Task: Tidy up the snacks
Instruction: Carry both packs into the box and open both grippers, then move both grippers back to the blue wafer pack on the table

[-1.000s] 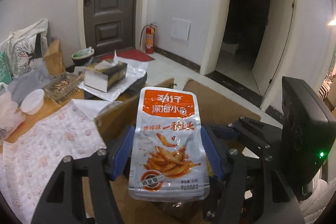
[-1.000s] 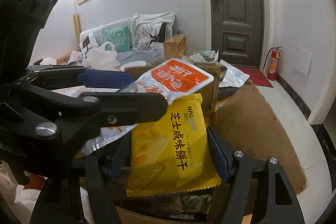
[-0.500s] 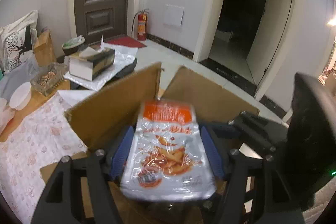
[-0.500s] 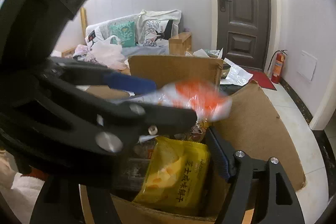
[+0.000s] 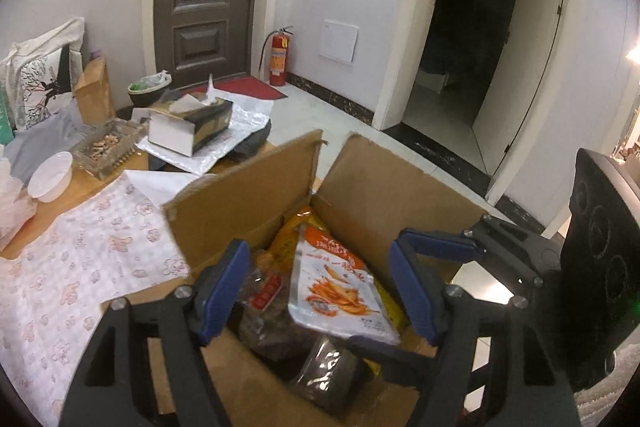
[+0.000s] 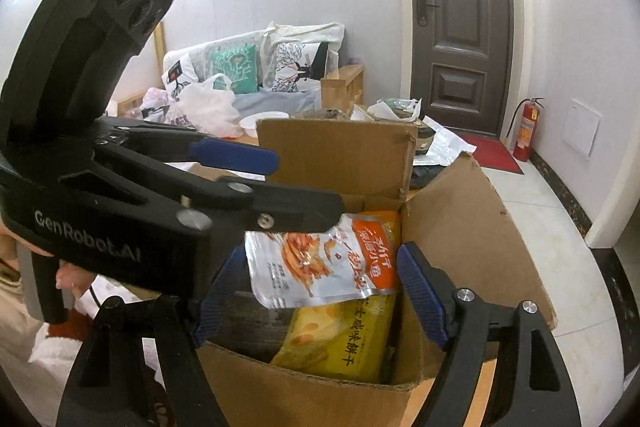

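An open cardboard box (image 5: 384, 195) holds several snack packets. The white and orange fish snack packet (image 5: 336, 283) lies loose on top of them, also in the right wrist view (image 6: 324, 263). A yellow cracker packet (image 6: 340, 331) lies under it. My left gripper (image 5: 320, 291) is open and empty just above the box; it also shows in the right wrist view (image 6: 272, 187). My right gripper (image 6: 316, 303) is open and empty over the box's near side. Darker packets (image 5: 276, 331) sit deeper in the box.
A table with a flowered cloth (image 5: 72, 267) lies left of the box. On it stand a white bowl (image 5: 50, 177), a glass tray (image 5: 106, 149) and a tissue box (image 5: 192, 121). A sofa with cushions (image 6: 256, 67) is behind. Tiled floor (image 5: 332, 119) lies right.
Both grippers have lowered over the box and opened. The fish snack packet left my left gripper and the yellow cracker packet left my right gripper; both now lie in the box.
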A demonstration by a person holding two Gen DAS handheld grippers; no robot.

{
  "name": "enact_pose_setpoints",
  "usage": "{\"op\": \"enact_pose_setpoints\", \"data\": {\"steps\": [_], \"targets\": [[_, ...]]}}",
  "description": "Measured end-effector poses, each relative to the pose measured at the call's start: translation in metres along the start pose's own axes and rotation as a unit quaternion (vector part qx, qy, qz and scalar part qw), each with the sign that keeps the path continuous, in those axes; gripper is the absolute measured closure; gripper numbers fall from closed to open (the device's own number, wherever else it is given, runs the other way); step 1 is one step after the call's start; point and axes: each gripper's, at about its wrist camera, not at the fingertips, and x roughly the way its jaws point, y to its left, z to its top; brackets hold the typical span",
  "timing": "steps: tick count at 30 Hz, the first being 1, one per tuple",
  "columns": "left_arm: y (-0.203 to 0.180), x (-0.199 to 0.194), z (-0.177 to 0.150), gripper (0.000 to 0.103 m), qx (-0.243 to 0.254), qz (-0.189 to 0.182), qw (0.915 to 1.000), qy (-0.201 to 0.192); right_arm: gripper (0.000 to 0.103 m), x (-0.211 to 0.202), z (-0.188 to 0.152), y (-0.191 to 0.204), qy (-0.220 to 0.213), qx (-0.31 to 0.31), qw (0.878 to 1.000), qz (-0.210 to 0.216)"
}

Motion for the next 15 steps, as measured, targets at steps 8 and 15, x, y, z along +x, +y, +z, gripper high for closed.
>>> {"op": "enact_pose_setpoints", "data": {"steps": [8, 15], "targets": [[0.026, -0.063, -0.016, 0.030, -0.023, 0.025, 0.9983, -0.048, 0.028, -0.020, 0.013, 0.043, -0.017, -0.024, 1.000, 0.010], [0.071, -0.132, -0.049, 0.024, -0.056, 0.081, 0.9910, -0.090, 0.027, -0.017, 0.031, 0.103, -0.020, -0.041, 0.997, 0.063]]}}
